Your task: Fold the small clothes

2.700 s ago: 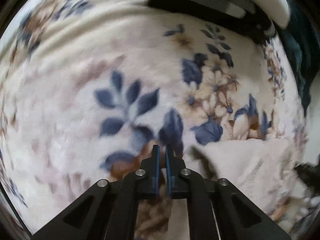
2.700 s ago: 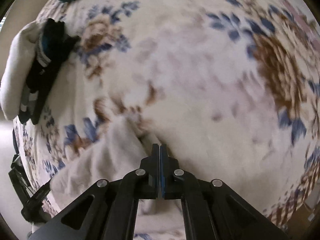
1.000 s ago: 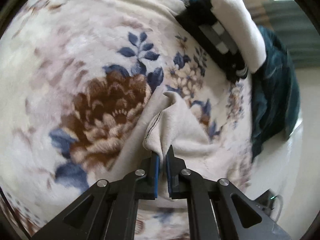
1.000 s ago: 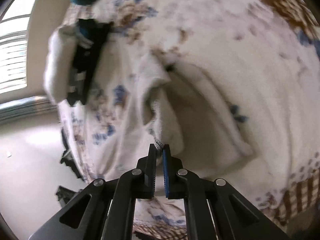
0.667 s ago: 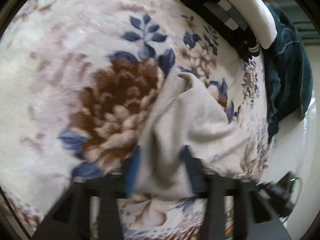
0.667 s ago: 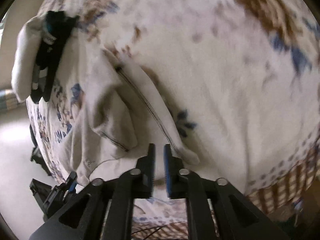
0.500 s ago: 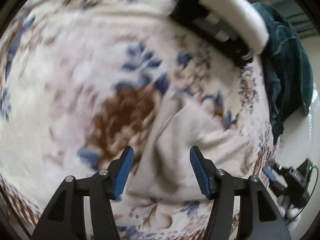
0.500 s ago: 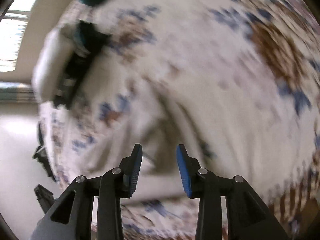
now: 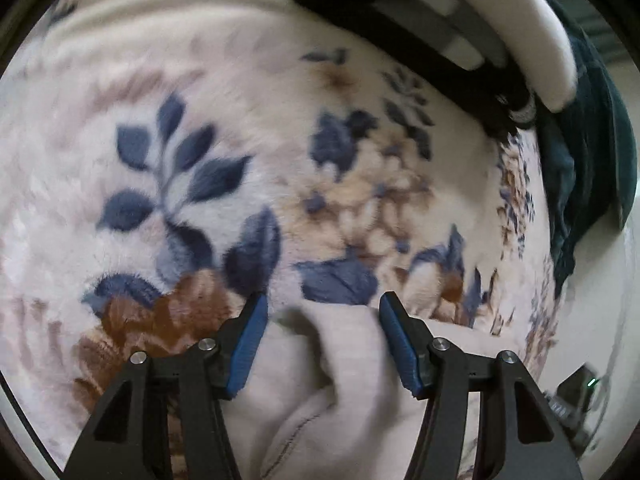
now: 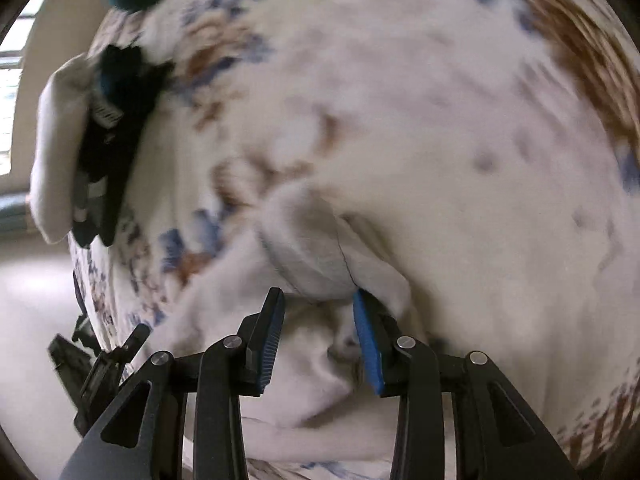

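Note:
A small cream garment [image 9: 340, 384] lies rumpled on a floral fleece blanket [image 9: 200, 128]. My left gripper [image 9: 322, 308] is open, its blue-padded jaws straddling a raised fold of the garment at the lower middle of the left wrist view. In the right wrist view the same garment [image 10: 316, 256] bunches up between the open jaws of my right gripper [image 10: 318, 300]. Neither gripper pinches the cloth. The views are blurred by motion.
A stack of folded clothes, white [image 9: 532, 28] over black and grey [image 9: 424, 36], sits at the far edge of the blanket; it also shows in the right wrist view [image 10: 56, 152]. A dark teal garment [image 9: 584, 168] lies beside it. Black equipment [image 10: 96, 368] stands by the bed's edge.
Both grippers were shut on the garment and lifting it a second ago. They have opened, released it, and dropped low over its folds.

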The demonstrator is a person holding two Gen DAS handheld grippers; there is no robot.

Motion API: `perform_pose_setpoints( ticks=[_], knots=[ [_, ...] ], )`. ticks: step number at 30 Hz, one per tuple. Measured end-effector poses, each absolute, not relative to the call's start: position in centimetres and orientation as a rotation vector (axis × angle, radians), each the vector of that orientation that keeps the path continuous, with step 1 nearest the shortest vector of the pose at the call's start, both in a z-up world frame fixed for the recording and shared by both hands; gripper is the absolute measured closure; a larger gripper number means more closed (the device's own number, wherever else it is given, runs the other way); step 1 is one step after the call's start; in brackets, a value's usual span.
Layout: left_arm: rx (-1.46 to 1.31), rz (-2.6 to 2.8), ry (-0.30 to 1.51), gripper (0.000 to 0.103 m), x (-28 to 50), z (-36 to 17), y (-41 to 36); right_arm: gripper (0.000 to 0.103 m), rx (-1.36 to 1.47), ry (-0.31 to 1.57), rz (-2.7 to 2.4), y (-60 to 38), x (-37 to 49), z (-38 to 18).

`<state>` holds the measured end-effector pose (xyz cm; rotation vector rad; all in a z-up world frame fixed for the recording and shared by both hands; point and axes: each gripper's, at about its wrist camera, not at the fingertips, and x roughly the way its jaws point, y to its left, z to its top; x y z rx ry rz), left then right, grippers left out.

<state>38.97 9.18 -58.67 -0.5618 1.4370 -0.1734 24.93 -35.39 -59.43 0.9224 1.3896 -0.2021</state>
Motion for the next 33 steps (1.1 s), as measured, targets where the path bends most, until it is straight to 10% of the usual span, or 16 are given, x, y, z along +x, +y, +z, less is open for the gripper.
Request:
perform_pose_setpoints(
  ticks=[18,21,27,33],
  knots=[
    [-0.521,-0.098,1.457,0.047,31.1,-54.0,10.7,0.053,0.956,1.495,-0.13,-34.1,21.7,-59.5],
    [-0.542,-0.084,1.479,0.047,30.7,-55.0,10.9,0.098,0.988,1.458,-0.147,-33.6,20.8,-59.3],
    [-0.578,-0.088,1.528,0.047,31.2,-57.1,10.8,0.098,0.92,1.525,-0.185,-33.4,19.0,-59.2],
    [-0.584,-0.13,1.44,0.047,31.6,-53.9,11.7,0.045,0.744,1.508,-0.133,-33.5,20.5,-57.0]
  ],
)
